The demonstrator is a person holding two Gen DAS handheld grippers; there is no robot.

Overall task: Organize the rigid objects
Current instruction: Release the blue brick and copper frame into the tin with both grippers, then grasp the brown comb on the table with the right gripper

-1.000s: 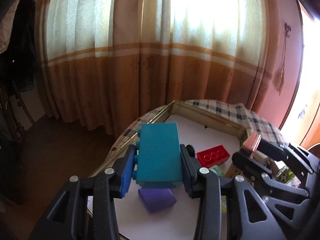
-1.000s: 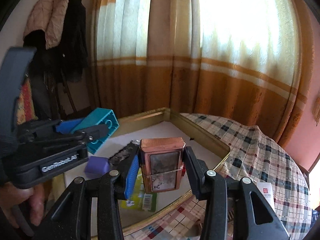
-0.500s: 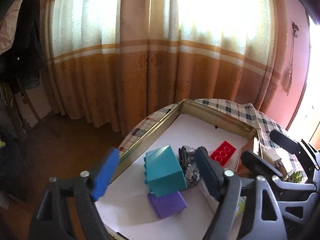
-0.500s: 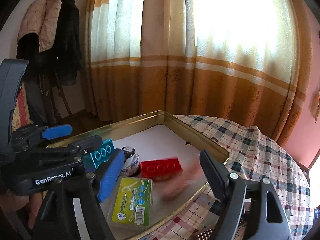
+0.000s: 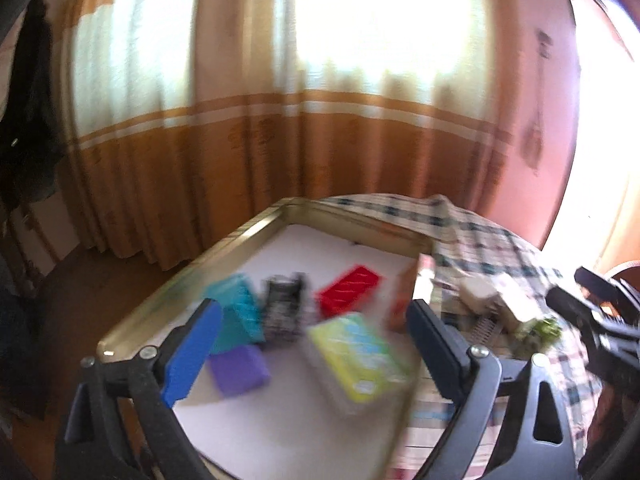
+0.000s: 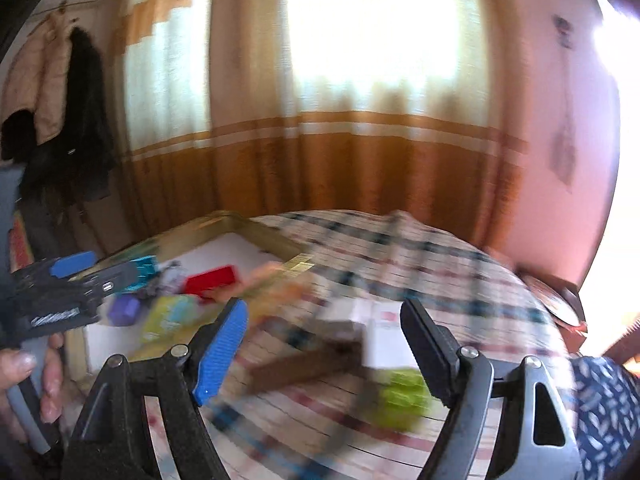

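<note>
Colours in the gold tray (image 5: 168,292)

My view: a red brick (image 5: 350,290), teal block (image 5: 236,312), purple block (image 5: 240,368); beside it, plaid cloth (image 6: 400,248).

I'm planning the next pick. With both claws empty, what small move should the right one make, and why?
Probably ease the right claw down toward the brown box on the checked cloth: its jaws stand open with nothing between them, and that box still lies outside the gold tray.

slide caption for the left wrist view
Opening left gripper, nothing gripped, over gold tray holding red brick and teal block.
</note>
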